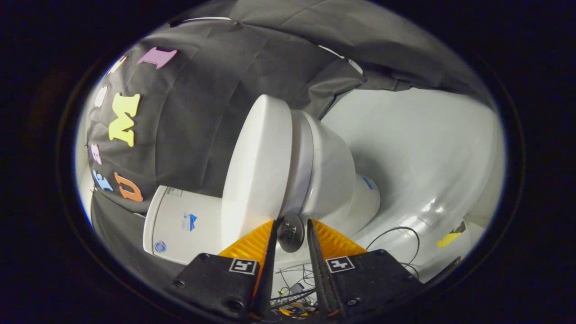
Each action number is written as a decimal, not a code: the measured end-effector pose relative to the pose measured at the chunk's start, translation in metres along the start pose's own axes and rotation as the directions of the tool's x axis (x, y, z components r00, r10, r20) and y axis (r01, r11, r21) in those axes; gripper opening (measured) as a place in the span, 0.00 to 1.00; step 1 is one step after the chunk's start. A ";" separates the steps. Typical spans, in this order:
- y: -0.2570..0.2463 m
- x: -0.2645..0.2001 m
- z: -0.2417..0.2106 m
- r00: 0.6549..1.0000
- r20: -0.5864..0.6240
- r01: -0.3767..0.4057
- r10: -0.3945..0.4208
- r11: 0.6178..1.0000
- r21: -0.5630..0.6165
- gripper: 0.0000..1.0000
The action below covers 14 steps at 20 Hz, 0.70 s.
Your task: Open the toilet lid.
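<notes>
A white toilet stands just ahead of my fingers, seen with the view rolled on its side. Its lid [256, 166] lies down against the seat [300, 157], above the bowl [335, 180], and the tank [180, 222] is behind the lid. A small dark round knob [290, 231] sticks out at the lid's front edge. My gripper [291, 221] has this knob between its two fingertips, and both fingers appear to press on its sides.
The booth's black cloth wall [216, 90] hangs close behind the toilet. Beside the bowl runs a white floor [427, 148] with a thin black cable [396, 234] and a yellow tape mark [447, 239]. Loose wires [292, 292] lie under the gripper.
</notes>
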<state>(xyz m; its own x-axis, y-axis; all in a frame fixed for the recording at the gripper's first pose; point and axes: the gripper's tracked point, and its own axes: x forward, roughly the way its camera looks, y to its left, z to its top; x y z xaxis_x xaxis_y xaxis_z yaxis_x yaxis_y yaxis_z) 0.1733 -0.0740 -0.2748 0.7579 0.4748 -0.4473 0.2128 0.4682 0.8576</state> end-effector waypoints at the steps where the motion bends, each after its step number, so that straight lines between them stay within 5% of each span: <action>1: 0.002 -0.001 0.000 1.000 -0.002 -0.009 0.009 1.000 0.015 0.39; 6: 0.000 -0.004 0.003 0.999 0.011 -0.042 0.041 0.995 0.094 0.16; 14: 0.006 -0.004 0.005 1.000 0.010 -0.030 0.028 0.979 0.203 0.11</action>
<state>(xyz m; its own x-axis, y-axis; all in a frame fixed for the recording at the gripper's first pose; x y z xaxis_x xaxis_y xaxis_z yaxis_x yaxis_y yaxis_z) 0.1741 -0.0771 -0.2669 0.7699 0.4803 -0.4202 0.3109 0.2926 0.9043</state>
